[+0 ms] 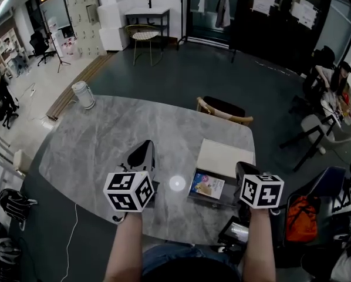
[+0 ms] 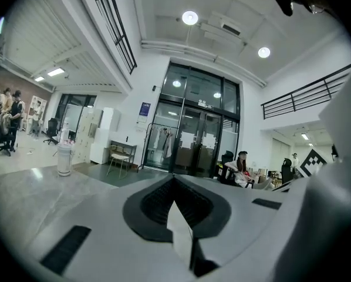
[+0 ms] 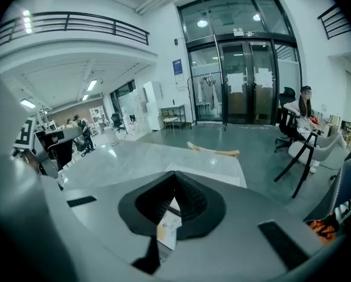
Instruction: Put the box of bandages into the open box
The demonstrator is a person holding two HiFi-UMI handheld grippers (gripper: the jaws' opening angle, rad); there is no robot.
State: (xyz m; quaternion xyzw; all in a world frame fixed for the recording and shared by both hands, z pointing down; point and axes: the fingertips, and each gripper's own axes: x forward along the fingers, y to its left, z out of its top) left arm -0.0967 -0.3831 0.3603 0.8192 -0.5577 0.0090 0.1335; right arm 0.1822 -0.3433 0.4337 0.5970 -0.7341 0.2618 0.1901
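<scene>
The box of bandages [image 1: 207,185], small with a colourful printed face, lies flat inside the open box [image 1: 194,199] on the grey marble table [image 1: 105,140]. The open box's white lid [image 1: 225,157] is folded back behind it. My right gripper [image 1: 243,170] hovers just right of the open box, jaws shut and empty. In the right gripper view the jaws [image 3: 175,175] meet at their tips, and the bandage box [image 3: 168,228] shows below them. My left gripper [image 1: 142,153] is to the left of the box, also shut on nothing, with its tips together [image 2: 174,178].
A wooden chair [image 1: 224,109] stands at the table's far edge and a white cylinder [image 1: 83,94] on the floor at the far left corner. An orange bag [image 1: 303,217] sits on a seat to the right. A dark device [image 1: 236,231] lies near the front edge.
</scene>
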